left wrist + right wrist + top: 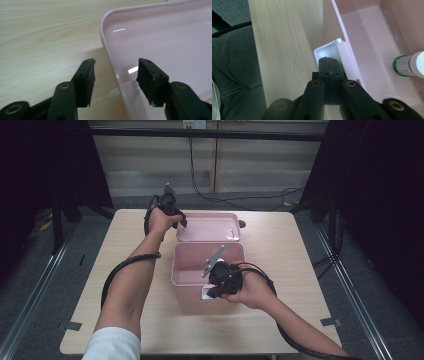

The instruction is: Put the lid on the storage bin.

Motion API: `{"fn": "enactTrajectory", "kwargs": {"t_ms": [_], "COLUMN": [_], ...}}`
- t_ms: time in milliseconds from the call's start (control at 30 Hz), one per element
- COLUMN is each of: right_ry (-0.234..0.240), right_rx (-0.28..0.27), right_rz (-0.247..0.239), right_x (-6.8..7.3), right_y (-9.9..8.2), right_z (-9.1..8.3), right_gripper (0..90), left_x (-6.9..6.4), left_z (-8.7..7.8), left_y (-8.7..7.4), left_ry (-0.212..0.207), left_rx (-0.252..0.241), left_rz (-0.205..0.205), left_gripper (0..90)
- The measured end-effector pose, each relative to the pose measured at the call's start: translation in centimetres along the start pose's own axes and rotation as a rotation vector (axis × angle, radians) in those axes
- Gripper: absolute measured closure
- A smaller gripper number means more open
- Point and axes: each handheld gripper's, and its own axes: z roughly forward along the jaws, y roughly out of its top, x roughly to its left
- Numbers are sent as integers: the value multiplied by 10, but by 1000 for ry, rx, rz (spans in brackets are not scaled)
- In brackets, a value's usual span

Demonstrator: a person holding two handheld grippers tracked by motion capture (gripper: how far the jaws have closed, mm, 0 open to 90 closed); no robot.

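While both hands work at pink box [192, 270] near table [125, 320] centre, lid [207, 227] lies open flat just beyond, at box's 12 o'clock. Left gripper [116, 75] at lid's 9 o'clock edge: jaws apart, straddling lid rim, one outside over wood, one inside, pads not pressing. Right gripper [331, 68] at box's 5 o'clock, near wall: jaws together, tips against white latch [325, 51], nothing visible between pads. Green-banded white bottle [409, 65] lies inside box.
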Motion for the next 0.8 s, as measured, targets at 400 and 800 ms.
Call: {"fn": "enactTrajectory", "kwargs": {"t_ms": [400, 800], "right_ry": [2, -1], "right_rx": [0, 1], "right_rz": [12, 15], "right_x": [0, 0], "right_y": [0, 1], "right_z": [0, 1], "right_gripper": [900, 900], "left_x": [0, -6], "left_z": [3, -8], "left_y": [2, 8], "left_ry": [8, 22], "left_rx": [31, 40], "left_rz": [-24, -23], "left_gripper": [721, 816]}}
